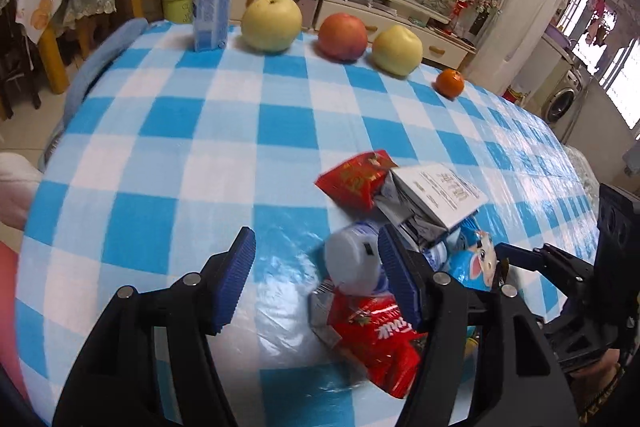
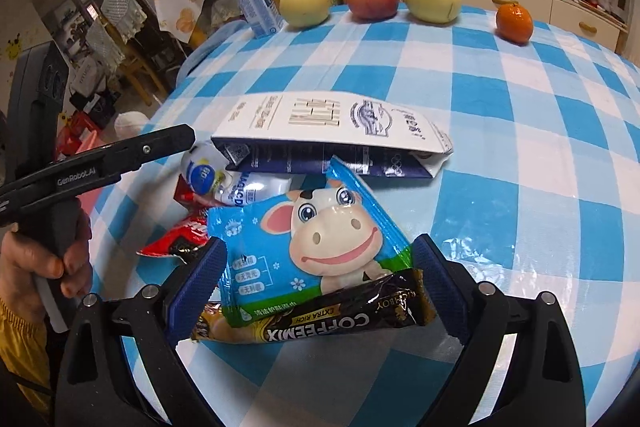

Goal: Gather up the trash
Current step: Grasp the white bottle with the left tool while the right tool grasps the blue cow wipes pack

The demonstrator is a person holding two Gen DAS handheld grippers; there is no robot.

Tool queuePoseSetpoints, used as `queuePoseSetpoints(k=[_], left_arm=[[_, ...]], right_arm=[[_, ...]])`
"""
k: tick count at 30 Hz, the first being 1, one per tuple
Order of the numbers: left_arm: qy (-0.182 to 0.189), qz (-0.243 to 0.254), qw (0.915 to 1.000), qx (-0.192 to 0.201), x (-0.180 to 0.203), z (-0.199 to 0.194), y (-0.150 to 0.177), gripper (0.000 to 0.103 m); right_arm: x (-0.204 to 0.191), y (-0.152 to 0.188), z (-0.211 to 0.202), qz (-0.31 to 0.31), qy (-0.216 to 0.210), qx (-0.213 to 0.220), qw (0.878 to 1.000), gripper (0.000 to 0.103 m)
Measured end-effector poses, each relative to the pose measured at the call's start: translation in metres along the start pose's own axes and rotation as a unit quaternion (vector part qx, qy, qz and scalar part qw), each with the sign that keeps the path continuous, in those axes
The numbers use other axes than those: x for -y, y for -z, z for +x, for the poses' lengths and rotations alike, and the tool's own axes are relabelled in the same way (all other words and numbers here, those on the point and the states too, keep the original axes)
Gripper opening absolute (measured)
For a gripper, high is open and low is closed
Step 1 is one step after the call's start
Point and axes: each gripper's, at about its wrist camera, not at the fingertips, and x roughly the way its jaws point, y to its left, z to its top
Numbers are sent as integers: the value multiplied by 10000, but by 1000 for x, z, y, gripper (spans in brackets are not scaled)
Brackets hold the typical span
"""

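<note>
A heap of trash lies on the blue checked tablecloth (image 1: 200,147): a flattened white milk carton (image 2: 332,131), a blue cow-print wet-wipe pack (image 2: 316,247), a brown Coffeemix sachet (image 2: 332,315), a tipped white bottle (image 1: 352,263) and red wrappers (image 1: 380,343). My left gripper (image 1: 316,279) is open, its right finger against the bottle's side, the bottle's cap end between the jaws. My right gripper (image 2: 320,287) is open, its jaws either side of the wipe pack and sachet. The left gripper also shows in the right wrist view (image 2: 120,155).
At the table's far edge stand an upright white bottle (image 1: 212,7), two yellow pears (image 1: 272,23), a red apple (image 1: 343,37) and a tangerine (image 1: 450,83). A clear plastic sheet (image 1: 280,307) lies under the heap. Chairs and a cluttered cabinet stand beyond.
</note>
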Motion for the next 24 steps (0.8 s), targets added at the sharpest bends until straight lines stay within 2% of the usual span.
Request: queuePoseSetpoints(k=[5, 7, 11, 15, 18, 24], left_arm=[[451, 229, 9985, -215, 24, 22, 5, 65], [529, 218, 9978, -330, 27, 31, 6, 65], [788, 46, 9964, -311, 24, 36, 8, 66], [825, -112, 9962, -245, 21, 36, 10, 64], [736, -333, 9967, -117, 17, 34, 10, 50], [641, -791, 9948, 54, 11, 27, 14, 46]], right_arm=[[-7, 5, 9, -297, 212, -116, 9993, 95], [-8, 6, 12, -365, 258, -148, 9989, 96], [-10, 6, 14, -472, 302, -174, 9983, 97], [-14, 6, 17, -584, 368, -168, 9975, 98], [-15, 6, 18, -618, 388, -143, 9972, 98], [-17, 7, 19, -684, 402, -121, 9968, 99]])
